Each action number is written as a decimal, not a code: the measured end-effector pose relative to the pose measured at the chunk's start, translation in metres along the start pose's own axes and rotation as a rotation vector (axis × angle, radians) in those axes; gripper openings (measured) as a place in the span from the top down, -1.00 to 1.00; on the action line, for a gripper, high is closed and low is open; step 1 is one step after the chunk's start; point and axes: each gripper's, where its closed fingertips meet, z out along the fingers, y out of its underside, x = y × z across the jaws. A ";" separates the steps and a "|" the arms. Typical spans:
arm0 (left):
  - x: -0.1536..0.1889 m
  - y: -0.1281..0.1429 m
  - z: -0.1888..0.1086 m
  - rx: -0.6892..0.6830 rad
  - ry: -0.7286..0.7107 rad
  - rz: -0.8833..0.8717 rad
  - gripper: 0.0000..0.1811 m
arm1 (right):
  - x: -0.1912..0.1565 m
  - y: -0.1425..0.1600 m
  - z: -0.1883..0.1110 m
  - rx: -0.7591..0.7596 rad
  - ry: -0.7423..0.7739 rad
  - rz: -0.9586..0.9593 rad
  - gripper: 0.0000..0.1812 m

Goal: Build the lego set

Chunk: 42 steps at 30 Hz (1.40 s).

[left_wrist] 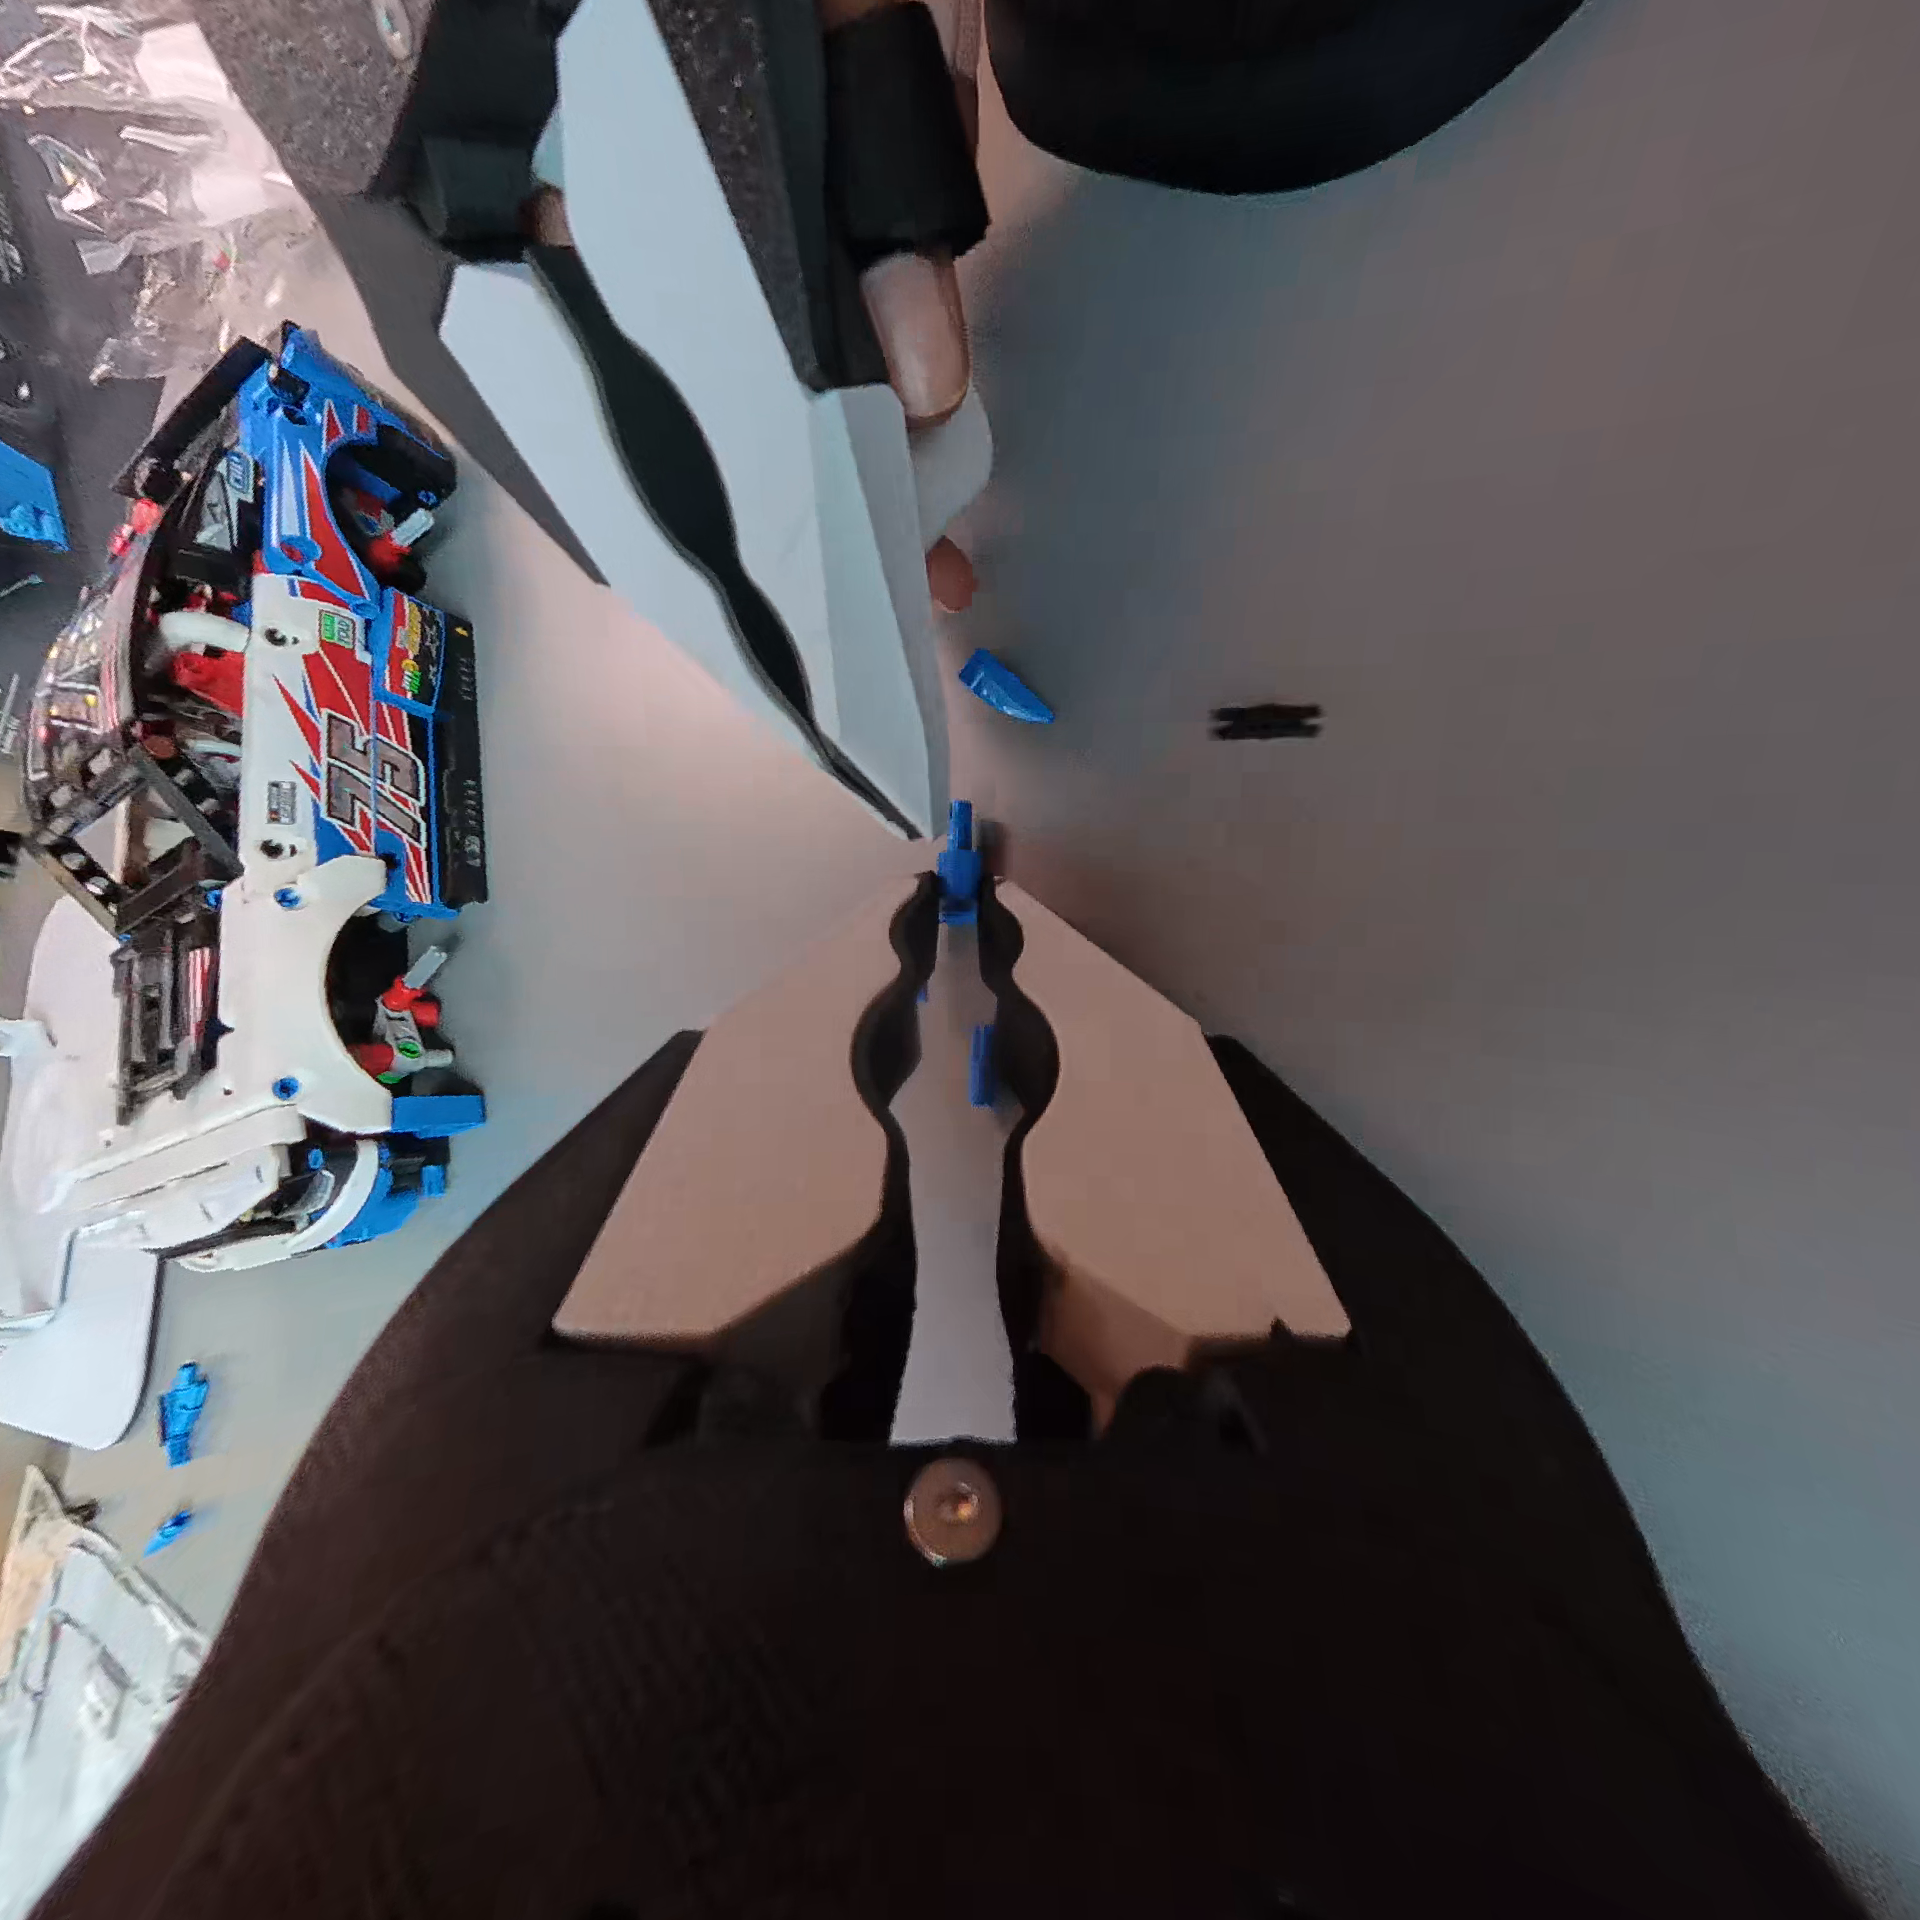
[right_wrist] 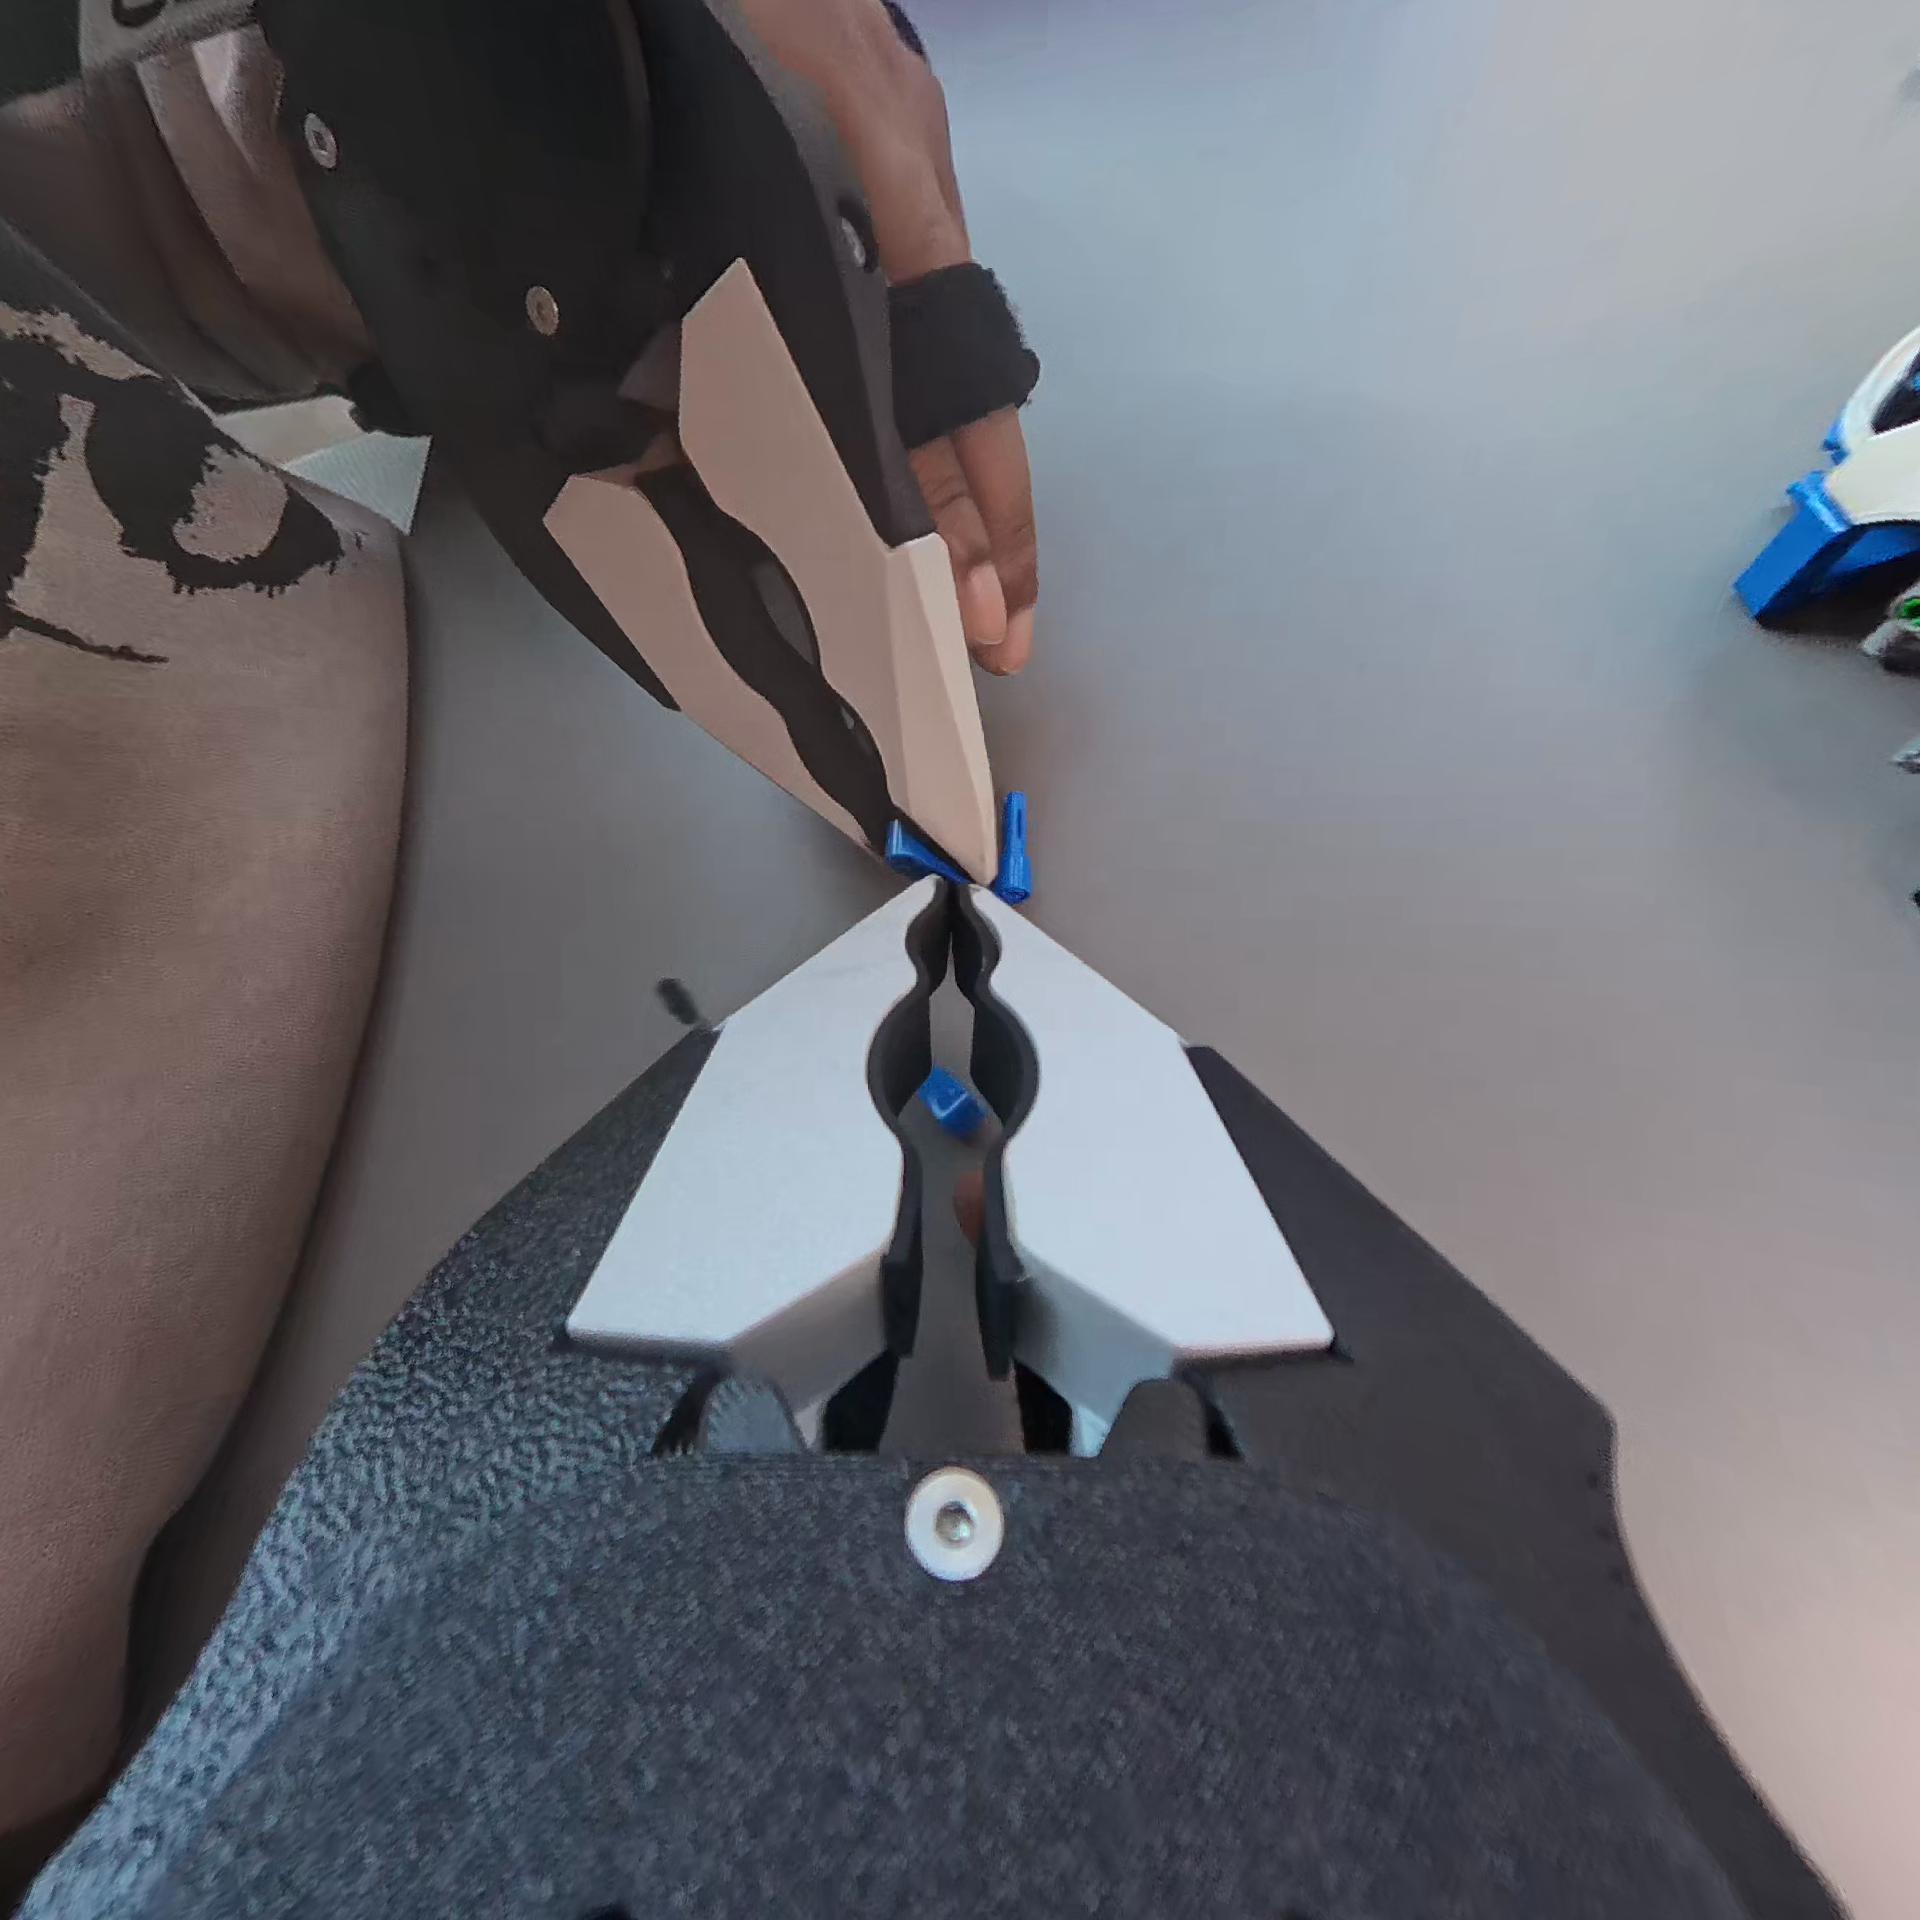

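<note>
My left gripper is shut on a small blue pin and holds it upright above the grey table. My right gripper comes in from the upper left, shut, with its tips touching that pin. In the right wrist view my right gripper is shut with nothing visible between its pads. The left gripper meets it tip to tip, with blue pin ends on both sides. The partly built blue, white and red race car lies at the left, and its nose shows in the right wrist view.
A blue curved piece and a black axle lie just beyond the tips; both show in the right wrist view. Loose blue pins and clear bags lie at the left. A person's torso fills the left.
</note>
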 end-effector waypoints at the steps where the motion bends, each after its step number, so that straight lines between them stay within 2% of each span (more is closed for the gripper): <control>1: -0.001 0.001 -0.001 0.010 0.010 -0.027 0.94 | 0.004 -0.001 -0.002 0.014 0.022 0.003 1.00; 4: -0.004 0.005 -0.003 0.023 0.024 -0.092 0.94 | 0.000 -0.007 -0.012 0.075 0.023 -0.071 1.00; 7: -0.005 0.006 -0.003 0.048 0.059 -0.176 0.95 | -0.028 -0.005 -0.018 0.087 -0.059 -0.200 0.97; 10: -0.010 0.009 -0.003 0.060 0.079 -0.286 0.95 | -0.056 0.014 -0.014 -0.013 -0.152 -0.227 0.87; 14: -0.016 0.017 -0.004 0.062 0.116 -0.415 0.93 | -0.081 0.033 0.001 -0.088 -0.162 -0.319 0.82; 16: -0.019 0.019 -0.004 0.069 0.152 -0.467 0.90 | -0.078 0.034 0.008 -0.129 -0.105 -0.342 0.80; 18: -0.023 0.022 -0.005 0.063 0.165 -0.494 0.87 | -0.083 0.030 0.013 -0.154 -0.117 -0.335 0.77; 22: -0.024 0.027 -0.009 0.058 0.190 -0.530 0.76 | -0.082 0.022 0.030 -0.194 -0.077 -0.442 0.73; 30: -0.038 0.034 -0.033 0.078 0.127 -0.508 0.71 | -0.086 0.012 0.057 -0.308 -0.193 -0.574 0.71; 34: -0.053 0.036 -0.053 0.119 0.059 -0.529 0.75 | -0.089 0.008 0.065 -0.351 -0.220 -0.610 0.85; 39: -0.047 0.033 -0.058 0.148 0.086 -0.527 0.80 | -0.089 0.011 0.061 -0.327 -0.203 -0.549 0.85; 42: -0.035 0.018 -0.059 0.203 0.156 -0.515 0.83 | -0.070 0.008 0.052 -0.270 -0.071 -0.436 0.85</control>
